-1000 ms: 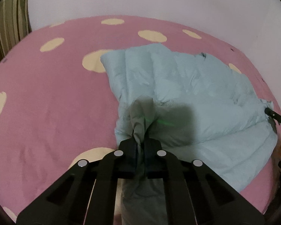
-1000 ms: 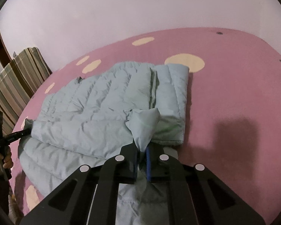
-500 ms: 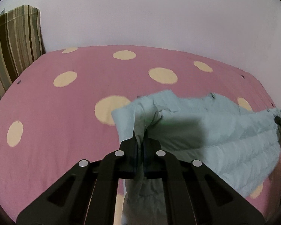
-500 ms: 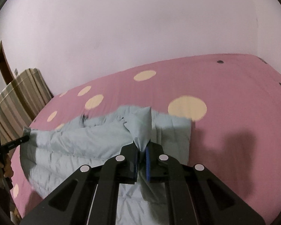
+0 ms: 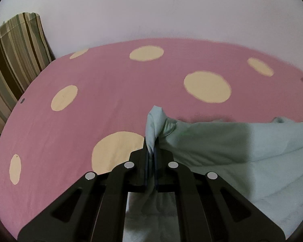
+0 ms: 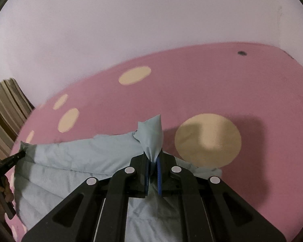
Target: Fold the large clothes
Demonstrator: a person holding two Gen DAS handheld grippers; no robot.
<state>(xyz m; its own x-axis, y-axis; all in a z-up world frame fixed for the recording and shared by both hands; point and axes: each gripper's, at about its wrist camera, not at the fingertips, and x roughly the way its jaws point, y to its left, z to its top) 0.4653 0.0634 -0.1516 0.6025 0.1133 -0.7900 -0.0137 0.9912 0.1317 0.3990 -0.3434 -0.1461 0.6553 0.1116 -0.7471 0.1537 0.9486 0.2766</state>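
A pale blue quilted jacket hangs stretched between my two grippers above a pink bed. My left gripper is shut on one corner of it, with a tuft of fabric sticking up past the fingertips. My right gripper is shut on the other corner of the jacket, with a tuft standing up there too. In the right wrist view the left gripper shows at the far left, pinching the far corner. The jacket's lower part is hidden below the grippers.
The bed has a pink sheet with cream dots and runs to a plain white wall. A striped pillow stands at the left end, also seen in the right wrist view. A hand holds the left gripper.
Both grippers have lifted the jacket's edge off the bed and carried it up and forward. The flat folded jacket seen a second ago now hangs from the two held corners.
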